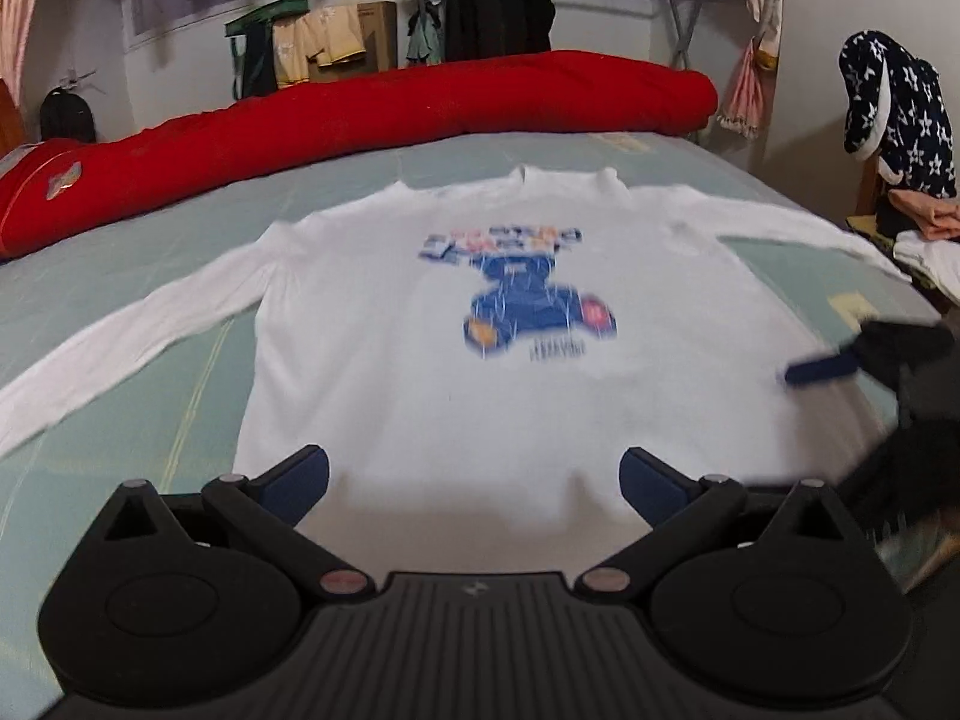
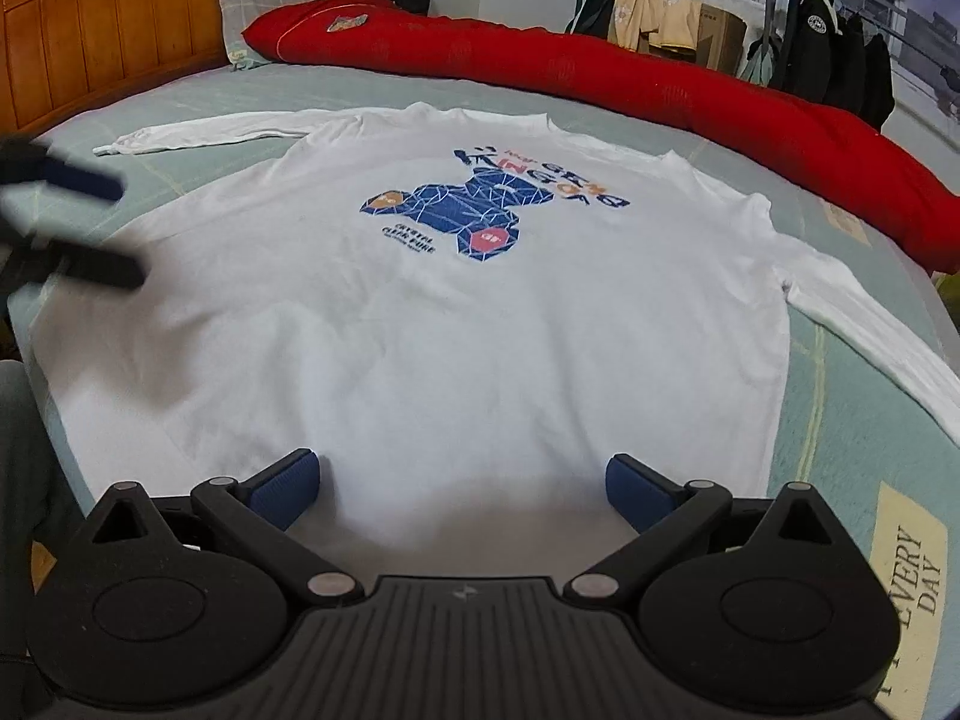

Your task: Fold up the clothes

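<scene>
A white long-sleeve shirt (image 1: 480, 360) lies flat, front up, on the pale green bed sheet (image 1: 150, 420). It has a blue bear print (image 2: 468, 210) on the chest, and both sleeves are spread outwards. My left gripper (image 1: 474, 480) is open just above the hem, with nothing between its fingers. My right gripper (image 2: 462, 486) is also open over the hem, nearer the shirt's right side. In the right wrist view the left gripper (image 2: 114, 228) shows blurred at the left edge, its fingers apart. In the left wrist view, a blurred blue fingertip (image 1: 822, 369) of the right gripper shows at the right.
A long red rolled duvet (image 1: 390, 120) lies along the far side of the bed. A wooden headboard (image 2: 120, 18) and a pillow (image 2: 258, 12) stand at one end. A chair with a starry robe (image 1: 894, 108) and folded clothes (image 1: 924, 216) stands by the bed's right side. Dark jackets (image 1: 492, 0) hang behind.
</scene>
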Tool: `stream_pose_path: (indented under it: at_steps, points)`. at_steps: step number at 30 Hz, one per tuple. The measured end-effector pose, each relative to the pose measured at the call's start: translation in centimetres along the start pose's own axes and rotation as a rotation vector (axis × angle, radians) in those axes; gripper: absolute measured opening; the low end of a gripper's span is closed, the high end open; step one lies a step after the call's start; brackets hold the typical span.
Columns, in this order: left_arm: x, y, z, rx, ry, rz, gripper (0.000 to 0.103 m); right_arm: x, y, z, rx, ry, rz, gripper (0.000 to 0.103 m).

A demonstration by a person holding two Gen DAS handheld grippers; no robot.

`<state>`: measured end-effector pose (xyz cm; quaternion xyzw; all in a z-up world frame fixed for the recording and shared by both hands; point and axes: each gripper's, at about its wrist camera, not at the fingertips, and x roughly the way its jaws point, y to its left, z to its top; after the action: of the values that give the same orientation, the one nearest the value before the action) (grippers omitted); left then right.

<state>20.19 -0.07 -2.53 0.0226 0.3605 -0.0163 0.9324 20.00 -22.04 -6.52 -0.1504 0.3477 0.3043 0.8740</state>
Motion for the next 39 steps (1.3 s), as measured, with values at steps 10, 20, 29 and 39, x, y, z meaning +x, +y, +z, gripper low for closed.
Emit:
stream_pose_path:
  at_steps: [10, 20, 29, 39]
  points:
    - [8.3, 1.9, 0.8, -0.147, 0.106, -0.007, 0.102, 1.2, 0.5, 2.3, 0.013, -0.034, 0.061, 0.103]
    - [7.8, 5.1, 3.0, -0.193, 0.083, -0.077, 0.102, 2.4, 0.9, 3.9, 0.031, -0.047, 0.100, 0.103]
    - [11.3, 13.7, 13.6, -0.439, 0.015, -0.139, 0.102, 3.5, 0.1, 5.3, 0.143, -0.093, 0.132, 0.103]
    - [25.2, 18.2, 15.8, -0.533, 0.174, -0.143, 0.102, 5.1, -1.1, 5.3, 0.198, -0.087, 0.153, 0.103]
